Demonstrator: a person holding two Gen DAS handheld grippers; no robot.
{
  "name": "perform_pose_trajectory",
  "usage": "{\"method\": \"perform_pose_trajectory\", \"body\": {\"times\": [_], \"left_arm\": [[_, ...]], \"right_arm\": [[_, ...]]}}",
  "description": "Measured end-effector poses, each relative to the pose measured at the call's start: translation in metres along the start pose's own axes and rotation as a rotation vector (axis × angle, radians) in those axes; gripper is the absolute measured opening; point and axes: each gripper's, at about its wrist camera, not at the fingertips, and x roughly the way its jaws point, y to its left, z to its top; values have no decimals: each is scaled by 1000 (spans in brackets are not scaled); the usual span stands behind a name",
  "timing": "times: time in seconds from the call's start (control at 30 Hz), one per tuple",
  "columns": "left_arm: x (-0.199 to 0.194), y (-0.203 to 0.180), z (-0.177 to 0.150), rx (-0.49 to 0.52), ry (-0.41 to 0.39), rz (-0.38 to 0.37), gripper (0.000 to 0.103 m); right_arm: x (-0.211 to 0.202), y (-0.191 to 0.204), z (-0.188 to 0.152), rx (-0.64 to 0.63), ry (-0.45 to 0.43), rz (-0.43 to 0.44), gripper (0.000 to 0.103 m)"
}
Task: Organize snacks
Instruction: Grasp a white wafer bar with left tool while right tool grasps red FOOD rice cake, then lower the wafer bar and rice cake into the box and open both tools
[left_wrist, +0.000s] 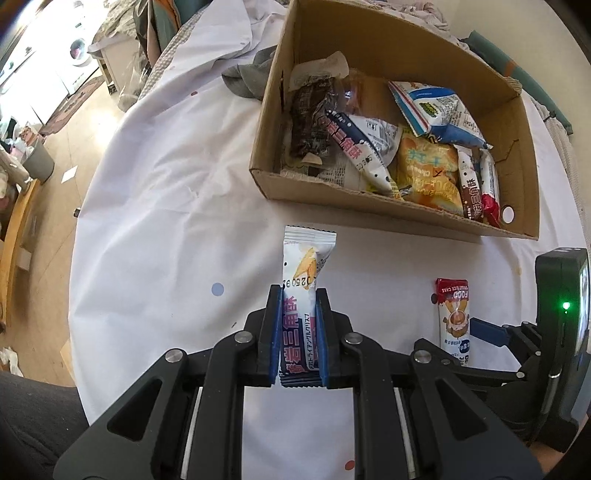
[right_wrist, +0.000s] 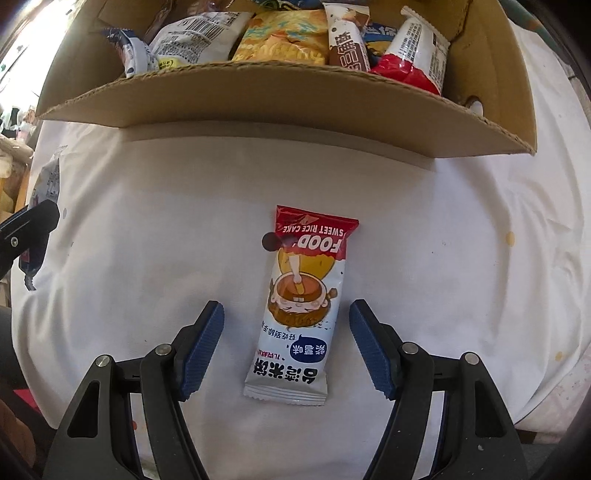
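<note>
My left gripper (left_wrist: 298, 295) is shut on a white snack bar (left_wrist: 306, 269) with a navy and pink label, held above the white tablecloth (left_wrist: 166, 206). Its upper end sticks out past the fingertips toward the cardboard box (left_wrist: 369, 205). A red and white rice cake packet (right_wrist: 301, 302) lies flat on the cloth just in front of the box (right_wrist: 280, 107). My right gripper (right_wrist: 286, 314) points down over it, open, one finger on each side of the packet and clear of it. The same packet (left_wrist: 452, 317) shows in the left wrist view beside the right gripper's body (left_wrist: 561, 317).
The box holds several snack packets (left_wrist: 424, 173), among them a blue and white bag (left_wrist: 439, 110) and a yellow one (right_wrist: 284, 37). A grey cloth (left_wrist: 247, 77) lies beyond the box's left corner. The round table's edge (left_wrist: 79, 258) drops to a wooden floor at left.
</note>
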Motion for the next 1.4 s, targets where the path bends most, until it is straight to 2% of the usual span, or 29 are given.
{"method": "perform_pose_trajectory", "body": {"times": [0.03,0.07,0.1,0.13,0.33,0.7,0.87,1.0,1.1,1.17,1.27,1.4], "left_arm": [[0,0,0,-1,0,2,13],[0,0,0,1,-3,5,13],[0,0,-1,2,-6,9,13],[0,0,-1,0,-6,12,13],[-3,2,-4,-20,5,-9,13],[-23,5,-13,-27,-38,0,13],[-37,9,-6,-51,-55,-9,13],[-55,9,9,-42,-115,-5,13],[-69,5,21,-8,-170,3,13],[-74,4,29,1,-189,6,13],[-80,7,41,-20,-195,-12,13],[-84,3,57,-7,-215,-19,13]], "right_arm": [[2,10,4,-9,-1,-7,72],[4,14,2,-19,-3,-12,64],[1,17,3,-39,-11,-19,51],[-2,20,2,-56,-21,-18,33],[-26,21,3,-49,-87,87,33],[-79,1,15,-11,-197,241,33],[-105,-11,15,-3,-302,340,33],[-128,-15,14,22,-420,425,33],[-138,-17,14,60,-483,429,33],[-148,-21,17,75,-541,348,33],[-158,-40,21,138,-593,375,33],[-168,-71,34,220,-650,347,33]]}}
